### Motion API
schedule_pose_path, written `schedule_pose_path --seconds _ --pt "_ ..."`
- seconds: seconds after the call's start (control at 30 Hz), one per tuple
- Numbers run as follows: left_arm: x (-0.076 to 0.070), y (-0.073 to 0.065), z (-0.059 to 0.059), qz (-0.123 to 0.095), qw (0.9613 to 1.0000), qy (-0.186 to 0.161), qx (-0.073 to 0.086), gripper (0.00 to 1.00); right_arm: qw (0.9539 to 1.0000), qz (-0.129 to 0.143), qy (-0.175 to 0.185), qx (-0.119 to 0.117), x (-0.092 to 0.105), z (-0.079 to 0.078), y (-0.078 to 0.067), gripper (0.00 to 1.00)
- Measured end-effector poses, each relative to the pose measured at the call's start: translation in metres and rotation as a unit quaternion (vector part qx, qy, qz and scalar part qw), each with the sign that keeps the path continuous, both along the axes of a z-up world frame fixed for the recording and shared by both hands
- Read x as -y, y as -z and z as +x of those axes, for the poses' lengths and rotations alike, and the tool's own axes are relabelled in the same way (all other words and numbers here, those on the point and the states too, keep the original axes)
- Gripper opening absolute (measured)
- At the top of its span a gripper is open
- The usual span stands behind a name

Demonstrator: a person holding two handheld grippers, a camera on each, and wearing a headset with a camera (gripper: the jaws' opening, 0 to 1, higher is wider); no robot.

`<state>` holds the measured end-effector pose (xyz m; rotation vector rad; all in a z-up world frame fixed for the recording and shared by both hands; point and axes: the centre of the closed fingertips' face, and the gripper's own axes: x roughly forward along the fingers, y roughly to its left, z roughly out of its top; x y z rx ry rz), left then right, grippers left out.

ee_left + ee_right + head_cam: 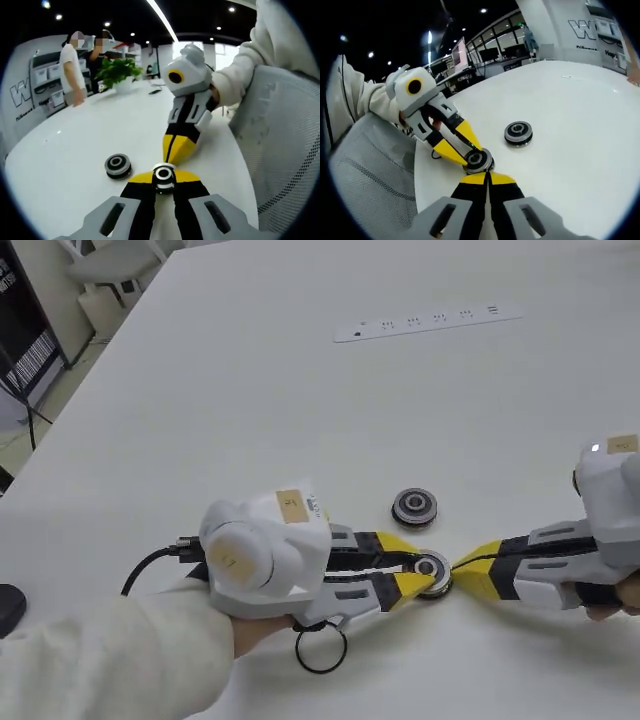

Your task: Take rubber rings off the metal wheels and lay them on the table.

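A metal wheel (pixel 432 569) lies near the table's front edge, and my left gripper (pixel 424 568) is shut on it from the left, one yellow jaw on each side. My right gripper (pixel 458 564) comes in from the right, its jaws pressed together at the wheel's right rim, apparently pinching its black rubber ring. In the left gripper view the wheel (pixel 163 175) sits between my own tips. In the right gripper view the wheel (pixel 478 159) touches my closed tips (pixel 487 176). A second wheel (pixel 414 506) with its ring on lies just behind. One loose rubber ring (pixel 322 672) lies by my left hand.
A white power strip (pixel 428 322) lies far back on the white table (pixel 250 390). A black cable (pixel 150 565) trails from the left gripper. A grey mesh chair (pixel 280 150) stands at the near edge. Two people (pixel 72 65) and a plant (pixel 117 71) are beyond the far end.
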<state>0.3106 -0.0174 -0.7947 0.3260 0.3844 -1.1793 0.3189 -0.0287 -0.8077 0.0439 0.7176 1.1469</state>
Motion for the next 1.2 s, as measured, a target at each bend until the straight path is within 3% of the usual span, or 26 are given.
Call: schedule_pose_path --seconds 0.07,0.17,0.23,0.3,0.43,1.0,1.2 --pt "0.0 0.0 0.0 -0.002 1.0 -0.001 0.0 0.13 0.999 0.026 0.022 -0.03 0.001 0.002 -0.004 0.0" --pt "0.0 0.0 0.0 -0.003 1.0 -0.001 0.0 0.13 0.9974 0.041 0.033 -0.048 0.003 0.003 -0.005 0.0" --pt "0.0 0.0 0.0 -0.003 1.0 -0.001 0.001 0.13 0.993 0.066 0.053 -0.082 0.002 0.003 -0.007 0.0" --pt "0.0 0.0 0.0 -0.003 1.0 -0.001 0.002 0.13 0.9907 0.076 0.061 -0.095 0.003 0.002 -0.006 0.0" --pt "0.0 0.0 0.0 -0.003 1.0 -0.001 0.002 0.13 0.9893 0.085 0.062 -0.101 0.001 0.001 -0.008 0.0" --pt "0.001 0.0 -0.001 -0.006 1.0 -0.002 0.001 0.13 0.9942 0.066 0.041 -0.074 -0.004 -0.005 -0.014 0.0" --pt "0.0 0.0 -0.001 -0.007 1.0 -0.003 0.001 0.13 0.9943 0.065 0.04 -0.074 -0.005 -0.005 -0.014 0.0"
